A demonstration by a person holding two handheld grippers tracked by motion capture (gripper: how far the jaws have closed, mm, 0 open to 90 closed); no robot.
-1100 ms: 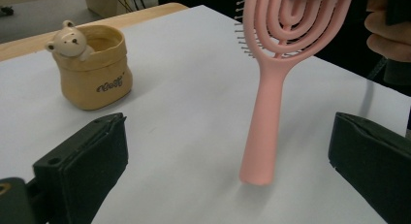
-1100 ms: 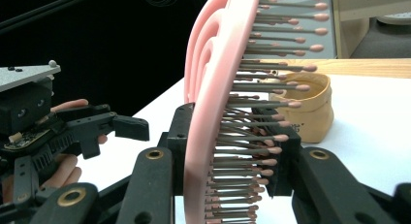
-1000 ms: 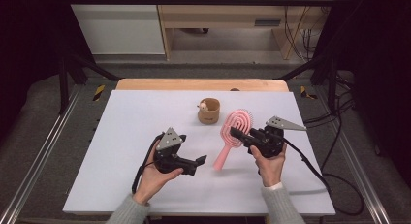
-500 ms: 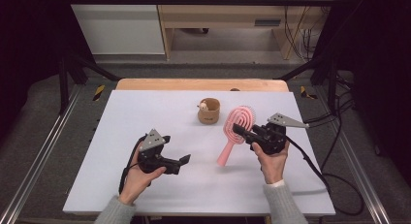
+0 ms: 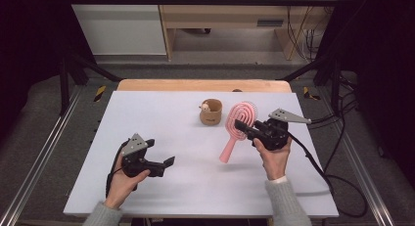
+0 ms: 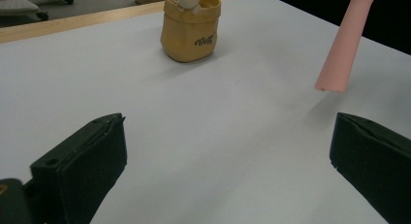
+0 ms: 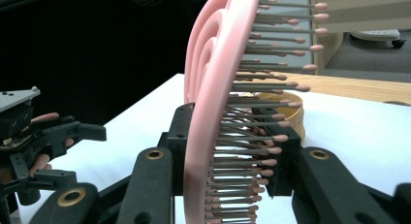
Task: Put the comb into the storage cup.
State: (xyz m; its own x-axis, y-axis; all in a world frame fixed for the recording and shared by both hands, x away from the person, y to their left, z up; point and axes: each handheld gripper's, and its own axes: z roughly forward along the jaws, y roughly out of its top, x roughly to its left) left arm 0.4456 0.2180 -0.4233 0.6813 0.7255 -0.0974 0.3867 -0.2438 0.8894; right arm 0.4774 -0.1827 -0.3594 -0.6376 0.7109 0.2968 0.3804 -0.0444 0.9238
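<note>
A pink hairbrush [image 5: 237, 125] with a round vented head hangs above the white table [image 5: 195, 187], its handle end [image 6: 339, 49] pointing down to the front left. My right gripper [image 5: 243, 126] is shut on the brush head [image 7: 213, 117], one jaw on its back and one on the bristles. My left gripper [image 5: 169, 163] is held low over the table's front left, open, with nothing between its jaws. A small tan pouch [image 5: 211, 111] with a little toy animal peeking out [image 6: 190, 27] stands upright at the table's middle back.
A wooden strip [image 5: 205, 85] runs along the table's far edge. Metal rails [image 5: 44, 152] flank both sides, and cables [image 5: 337, 182] trail off the right side. The other gripper in a hand [image 7: 34, 136] is seen at the left of the right gripper view.
My left gripper has moved left and toward the front edge, away from the brush. The right gripper still holds the brush, lifted slightly.
</note>
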